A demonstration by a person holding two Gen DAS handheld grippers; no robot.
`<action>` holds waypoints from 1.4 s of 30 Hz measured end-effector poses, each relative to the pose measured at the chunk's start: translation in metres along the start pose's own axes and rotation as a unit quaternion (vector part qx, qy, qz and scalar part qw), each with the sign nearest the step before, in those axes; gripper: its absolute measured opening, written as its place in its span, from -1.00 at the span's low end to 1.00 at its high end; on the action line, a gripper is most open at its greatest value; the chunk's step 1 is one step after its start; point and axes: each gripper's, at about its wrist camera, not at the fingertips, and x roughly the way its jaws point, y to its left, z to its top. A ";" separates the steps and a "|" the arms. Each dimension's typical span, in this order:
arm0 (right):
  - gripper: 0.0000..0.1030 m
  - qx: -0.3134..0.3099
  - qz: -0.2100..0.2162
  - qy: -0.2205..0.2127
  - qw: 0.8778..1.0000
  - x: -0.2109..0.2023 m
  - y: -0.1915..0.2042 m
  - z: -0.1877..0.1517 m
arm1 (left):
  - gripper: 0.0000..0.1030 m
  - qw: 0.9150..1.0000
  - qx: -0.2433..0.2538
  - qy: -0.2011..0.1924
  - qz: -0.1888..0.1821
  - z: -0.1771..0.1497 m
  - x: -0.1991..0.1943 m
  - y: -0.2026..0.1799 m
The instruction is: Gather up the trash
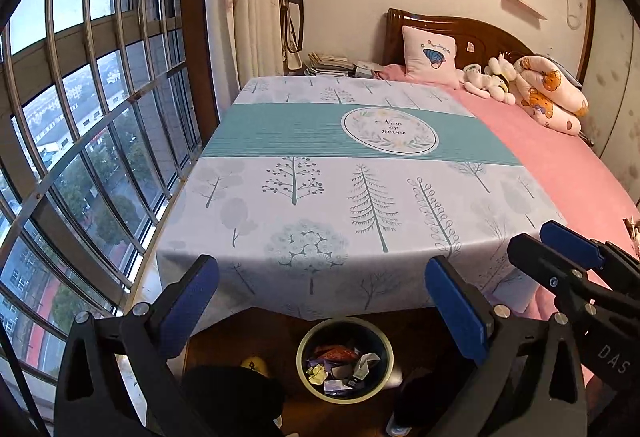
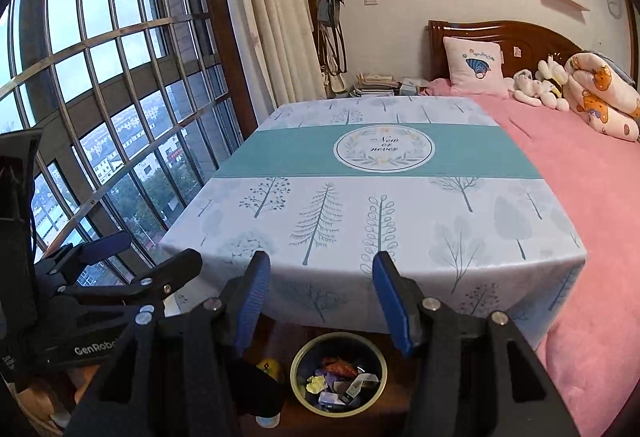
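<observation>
Bedroom with a barred window, a pink bed (image 2: 568, 197) and a surface (image 1: 320, 197) under a tree-print cloth, bare of litter. Left claw (image 1: 320, 301) spread wide and right claw (image 2: 318, 297) spread about halfway, both empty, hang side by side above the near edge of the surface; the left claw's fingers are a little closer to the bin. Below and just ahead of both, on the dark floor, stands a round trash bin (image 2: 296, 377) holding crumpled wrappers (image 2: 340, 381), so collecting looks finished
</observation>
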 end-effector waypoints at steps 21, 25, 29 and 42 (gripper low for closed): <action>0.04 -0.006 0.001 -0.024 1.000 -0.012 0.002 0.005 | 0.98 1.000 -0.010 -0.005 0.003 0.006 -0.007 -0.002; 0.04 -0.006 0.002 -0.027 1.000 -0.013 0.002 0.006 | 0.98 1.000 -0.010 -0.007 0.005 0.007 -0.009 -0.003; 0.04 -0.007 0.000 -0.030 1.000 -0.014 0.002 0.007 | 0.98 1.000 -0.009 -0.008 0.006 0.009 -0.009 -0.004; 0.04 -0.007 -0.001 -0.029 1.000 -0.015 0.001 0.007 | 0.98 1.000 -0.008 -0.007 0.011 0.010 -0.011 -0.006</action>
